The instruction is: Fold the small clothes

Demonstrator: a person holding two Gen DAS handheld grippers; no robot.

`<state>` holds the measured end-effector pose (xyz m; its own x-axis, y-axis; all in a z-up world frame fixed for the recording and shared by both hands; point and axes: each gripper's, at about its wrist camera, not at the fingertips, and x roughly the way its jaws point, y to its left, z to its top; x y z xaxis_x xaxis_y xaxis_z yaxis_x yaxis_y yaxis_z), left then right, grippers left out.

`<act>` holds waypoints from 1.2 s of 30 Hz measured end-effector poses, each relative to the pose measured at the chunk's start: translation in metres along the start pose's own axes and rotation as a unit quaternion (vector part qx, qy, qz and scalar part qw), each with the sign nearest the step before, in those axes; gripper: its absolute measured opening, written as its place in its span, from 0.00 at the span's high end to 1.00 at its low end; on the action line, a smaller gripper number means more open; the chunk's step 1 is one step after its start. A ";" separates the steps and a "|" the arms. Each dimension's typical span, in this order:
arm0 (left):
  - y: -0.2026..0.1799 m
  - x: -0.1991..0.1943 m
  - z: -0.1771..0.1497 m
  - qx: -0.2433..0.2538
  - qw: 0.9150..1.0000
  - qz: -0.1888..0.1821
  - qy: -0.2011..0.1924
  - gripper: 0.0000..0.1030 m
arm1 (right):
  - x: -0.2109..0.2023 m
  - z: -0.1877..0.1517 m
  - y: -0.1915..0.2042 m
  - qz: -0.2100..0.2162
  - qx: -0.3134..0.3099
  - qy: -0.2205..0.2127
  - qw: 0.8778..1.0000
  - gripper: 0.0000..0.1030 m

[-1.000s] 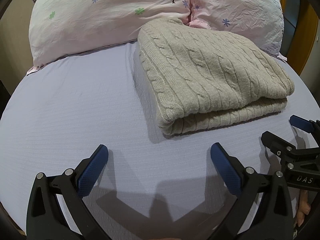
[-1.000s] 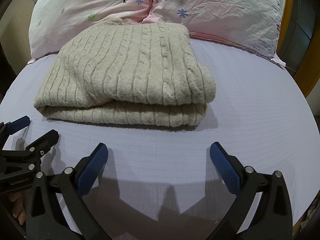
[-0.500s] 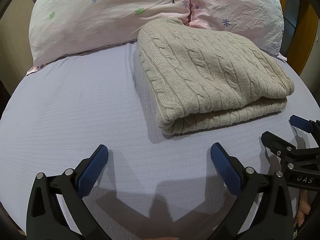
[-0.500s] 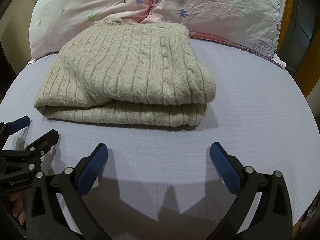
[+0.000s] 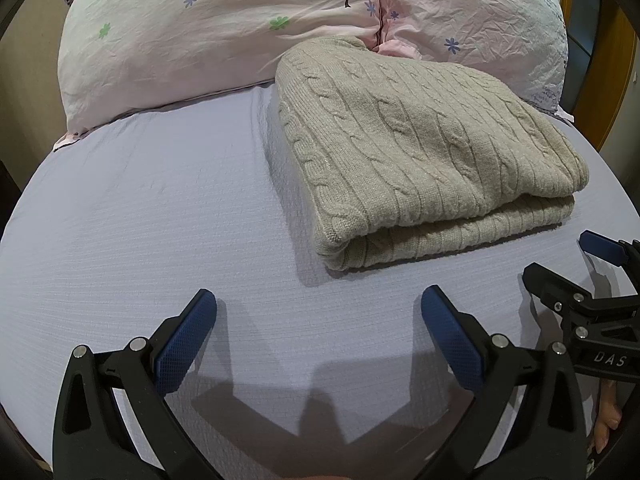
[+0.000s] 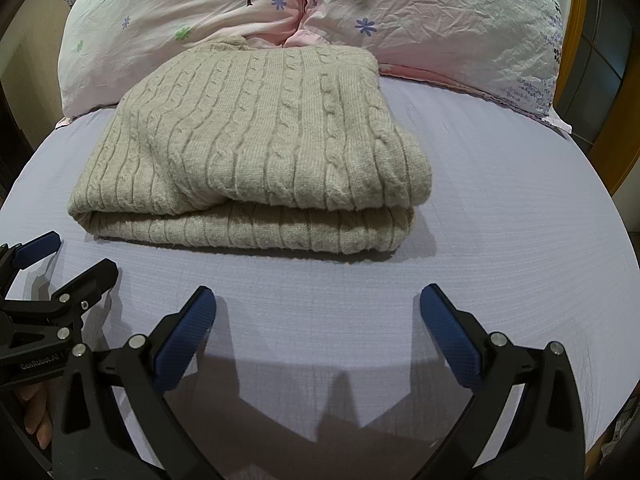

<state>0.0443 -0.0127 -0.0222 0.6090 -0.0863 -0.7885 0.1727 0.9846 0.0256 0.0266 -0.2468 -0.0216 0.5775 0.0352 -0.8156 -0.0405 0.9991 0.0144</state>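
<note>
A beige cable-knit sweater [image 5: 420,160] lies folded in a thick rectangle on the lilac bed sheet [image 5: 160,220], its far edge against the pillows. It also shows in the right wrist view [image 6: 256,148]. My left gripper [image 5: 318,304] is open and empty, low over the sheet, in front and to the left of the sweater. My right gripper [image 6: 318,302] is open and empty, in front of the sweater's near edge. Each gripper appears at the side of the other's view: the right one [image 5: 568,260] and the left one [image 6: 68,256], both open.
Two pink floral pillows [image 5: 224,28] [image 5: 480,12] lie side by side at the head of the bed. A wooden bed frame [image 5: 612,60] rises at the right. Bare sheet [image 6: 500,200] stretches right of the sweater.
</note>
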 end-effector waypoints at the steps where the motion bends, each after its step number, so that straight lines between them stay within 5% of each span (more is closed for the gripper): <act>1: 0.000 0.000 0.000 0.000 1.000 0.000 0.000 0.01 | 0.000 0.000 -0.001 0.000 0.000 0.000 1.000 0.02; 36: 0.000 0.001 0.001 0.000 1.000 0.001 0.000 0.01 | 0.000 0.000 -0.001 -0.001 0.001 0.000 1.000 0.02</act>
<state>0.0455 -0.0131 -0.0219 0.6098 -0.0845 -0.7880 0.1708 0.9850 0.0265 0.0262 -0.2477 -0.0217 0.5781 0.0334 -0.8153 -0.0375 0.9992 0.0144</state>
